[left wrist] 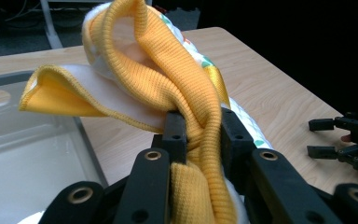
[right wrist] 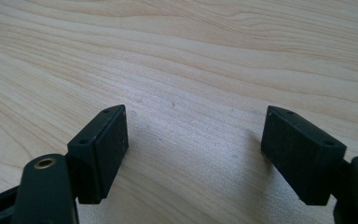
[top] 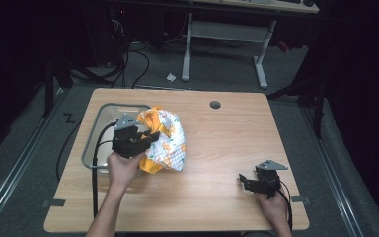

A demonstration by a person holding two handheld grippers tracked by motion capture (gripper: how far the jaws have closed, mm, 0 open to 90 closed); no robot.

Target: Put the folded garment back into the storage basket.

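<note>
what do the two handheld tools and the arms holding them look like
Both the left tool and right tool are black, with linked arms, brass-ringed pivots and blocky flat pads. Each carries a grey three-cornered plate and trails a black cable. Forearms are bare, no sleeves visible.

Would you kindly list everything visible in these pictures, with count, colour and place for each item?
garment: one, white with orange trim and small coloured print, bunched at the table's left half, partly over the tub's right edge
tub: one, clear with a grey rim, on the table's left side
table: one, light wood, centre of the high view
cable hole: one, grey, near the table's far edge
desk frame: one, white, on the floor beyond the table
left tool: one, black, shut on the garment's orange ribbed band
right tool: one, black, jaws open over bare table at the near right
</note>
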